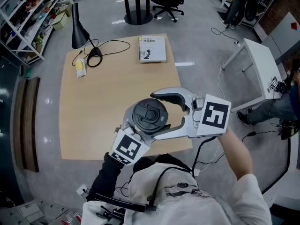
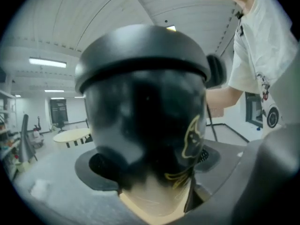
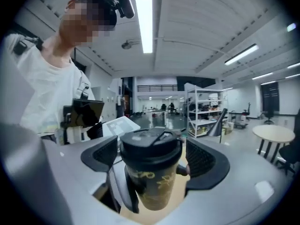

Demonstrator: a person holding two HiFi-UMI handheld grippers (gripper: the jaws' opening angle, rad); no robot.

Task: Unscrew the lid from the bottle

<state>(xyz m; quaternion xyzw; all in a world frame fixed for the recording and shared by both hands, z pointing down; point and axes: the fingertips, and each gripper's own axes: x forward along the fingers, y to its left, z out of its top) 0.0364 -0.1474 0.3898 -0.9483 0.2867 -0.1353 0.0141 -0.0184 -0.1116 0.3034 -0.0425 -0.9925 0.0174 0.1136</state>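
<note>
**Lid On, Bottle Held Aloft**

Wooden surface (image 1: 108, 102) carries a lamp (image 1: 79, 29) at eleven o'clock and a booklet (image 1: 152, 48) at one o'clock. The bottle (image 2: 145, 125) is off it, aloft over the six o'clock edge, pinched at the body by the left tool (image 2: 154, 165). The right tool (image 3: 153, 157) stands spread, pads flanking the lid (image 1: 149, 115) without pressing. Judged step: approach to the lid. Next move: close squarely on the lid, then twist against the left hold.

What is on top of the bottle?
A black lid sits on top of the bottle, closed over its mouth. Whatever is inside the bottle cannot be seen, because the lid and the dark walls cover it.
</note>
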